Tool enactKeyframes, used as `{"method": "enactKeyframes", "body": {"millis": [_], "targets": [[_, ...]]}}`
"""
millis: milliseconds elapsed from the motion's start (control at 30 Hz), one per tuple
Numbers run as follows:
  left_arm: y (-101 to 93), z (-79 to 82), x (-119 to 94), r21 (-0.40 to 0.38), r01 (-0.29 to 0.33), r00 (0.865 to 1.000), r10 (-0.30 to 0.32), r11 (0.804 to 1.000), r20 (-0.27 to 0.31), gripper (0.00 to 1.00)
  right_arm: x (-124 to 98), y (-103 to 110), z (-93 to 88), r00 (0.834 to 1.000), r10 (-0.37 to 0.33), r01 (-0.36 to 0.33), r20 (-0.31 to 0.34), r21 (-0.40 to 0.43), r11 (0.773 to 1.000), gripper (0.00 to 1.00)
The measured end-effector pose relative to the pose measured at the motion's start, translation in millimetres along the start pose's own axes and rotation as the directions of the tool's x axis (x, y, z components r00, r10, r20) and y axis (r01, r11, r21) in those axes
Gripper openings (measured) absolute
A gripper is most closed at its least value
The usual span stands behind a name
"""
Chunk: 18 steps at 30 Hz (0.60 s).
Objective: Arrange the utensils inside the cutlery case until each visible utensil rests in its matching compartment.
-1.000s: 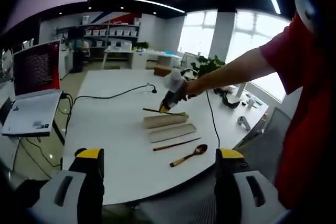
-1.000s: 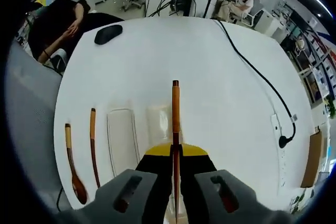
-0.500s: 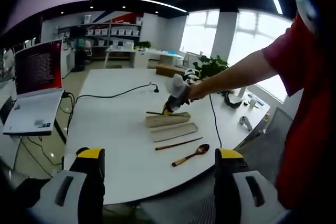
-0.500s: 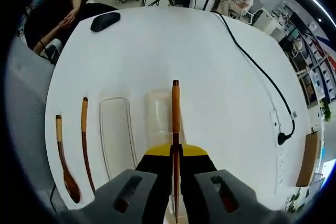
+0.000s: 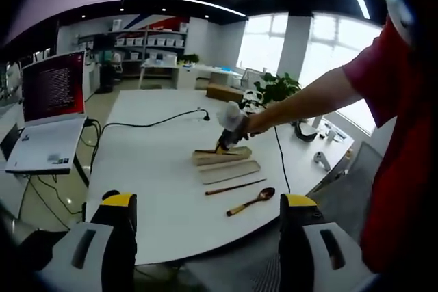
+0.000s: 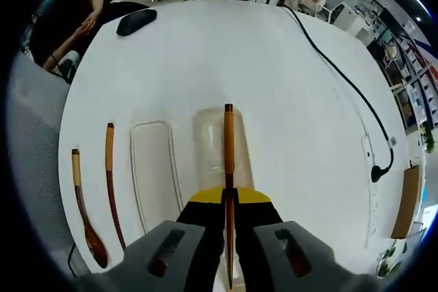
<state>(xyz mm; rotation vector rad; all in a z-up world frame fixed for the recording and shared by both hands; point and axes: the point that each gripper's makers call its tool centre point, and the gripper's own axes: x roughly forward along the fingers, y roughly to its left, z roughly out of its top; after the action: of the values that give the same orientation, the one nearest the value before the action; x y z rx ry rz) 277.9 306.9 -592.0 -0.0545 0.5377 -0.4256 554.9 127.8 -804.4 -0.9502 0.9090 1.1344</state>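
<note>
White table (image 6: pixel 287 87): right hand-held gripper (image 6: pixel 228 204) clamps chopstick (image 6: pixel 228 141) lengthwise over case (image 6: pixel 220 145); left hand-held gripper (image 5: pixel 204 211) wide.

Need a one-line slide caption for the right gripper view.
Right gripper holds a chopstick above the open cutlery case; second chopstick and spoon lie alongside.

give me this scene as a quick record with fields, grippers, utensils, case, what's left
right gripper: shut on a wooden chopstick, held over the case tray
left gripper: open, holding nothing, back from the table edge
case lid: flat on the white table, beside the tray
second chopstick: on the table, outside the case
wooden spoon: on the table, next to it
left to do: second chopstick and wooden spoon not yet in the case
</note>
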Motion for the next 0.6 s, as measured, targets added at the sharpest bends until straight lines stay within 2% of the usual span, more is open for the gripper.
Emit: {"method": "enactKeyframes", "body": {"millis": [200,333,400,600], "targets": [[1.6,-4.1,-5,-0.003,-0.01,1.0,0.01,1.0,-0.007,0.88,7,-3,-3.7,1.0,-0.003,0.003,-0.016,0.005,1.0,0.01],[2.3,-0.6,-5,-0.016,-0.013,1.0,0.013,1.0,0.006,0.88,9,-6,-6.8,0.999,-0.023,0.024,-0.041,0.014,1.0,0.0],[1.3,2.8,-5,-0.016,-0.014,1.0,0.014,1.0,0.018,0.88,12,-7,-7.1,0.999,-0.015,0.017,-0.044,0.041,0.999,0.0],[-1.8,3.8,-7,-0.019,-0.017,1.0,0.017,1.0,0.014,0.88,8,-3,-6.4,0.999,-0.027,0.028,-0.032,0.043,0.999,0.01]]}}
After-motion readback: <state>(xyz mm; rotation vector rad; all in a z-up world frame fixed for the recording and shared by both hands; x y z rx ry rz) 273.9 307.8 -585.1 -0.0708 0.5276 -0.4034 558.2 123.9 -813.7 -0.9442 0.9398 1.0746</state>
